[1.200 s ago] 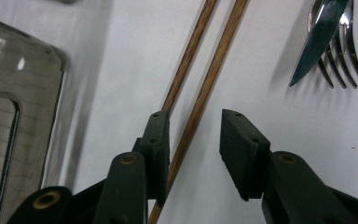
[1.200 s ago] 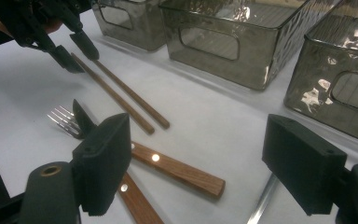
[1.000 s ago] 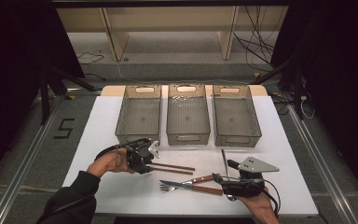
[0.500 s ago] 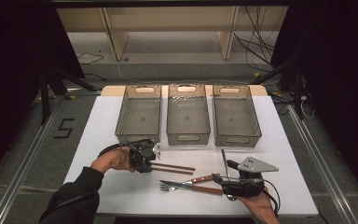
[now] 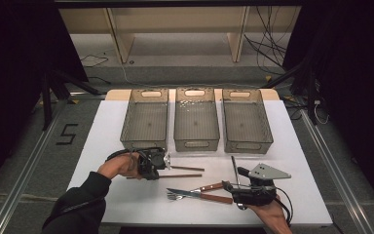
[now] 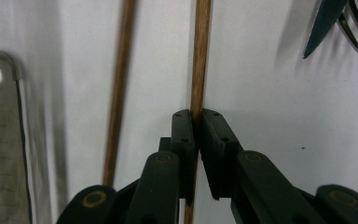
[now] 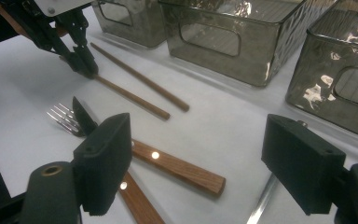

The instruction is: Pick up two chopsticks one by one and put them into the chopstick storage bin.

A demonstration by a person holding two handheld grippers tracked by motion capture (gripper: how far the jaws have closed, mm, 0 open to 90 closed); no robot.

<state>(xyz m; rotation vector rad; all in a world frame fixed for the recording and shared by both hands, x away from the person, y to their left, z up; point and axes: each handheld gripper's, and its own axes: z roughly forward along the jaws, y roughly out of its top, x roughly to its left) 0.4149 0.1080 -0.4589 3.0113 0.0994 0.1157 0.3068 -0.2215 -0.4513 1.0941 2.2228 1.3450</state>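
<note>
Two brown wooden chopsticks lie side by side on the white table (image 5: 102, 141). My left gripper (image 5: 157, 166) (image 6: 196, 116) has just been closing and is now shut on the nearer chopstick (image 5: 180, 176) (image 6: 200, 56) close to its left end. The other chopstick (image 5: 189, 168) (image 6: 120, 70) lies free beside it. A fork (image 5: 175, 196) (image 7: 61, 116) and a knife (image 5: 185, 191) (image 7: 81, 116) with wooden handles (image 7: 177, 168) lie at the front. My right gripper (image 5: 228, 187) (image 7: 203, 156) is open over the ends of those handles and holds nothing.
Three empty smoky plastic bins stand in a row behind the chopsticks: left (image 5: 143, 142), middle (image 5: 196, 144), right (image 5: 248, 145). A thin metal strip (image 5: 233, 168) lies by the right gripper. A person's sleeve (image 5: 78, 204) comes in at the front left.
The left gripper's jaws have closed onto the nearer chopstick, with the hand shifting only slightly. The right gripper, fork and knife have not moved.
</note>
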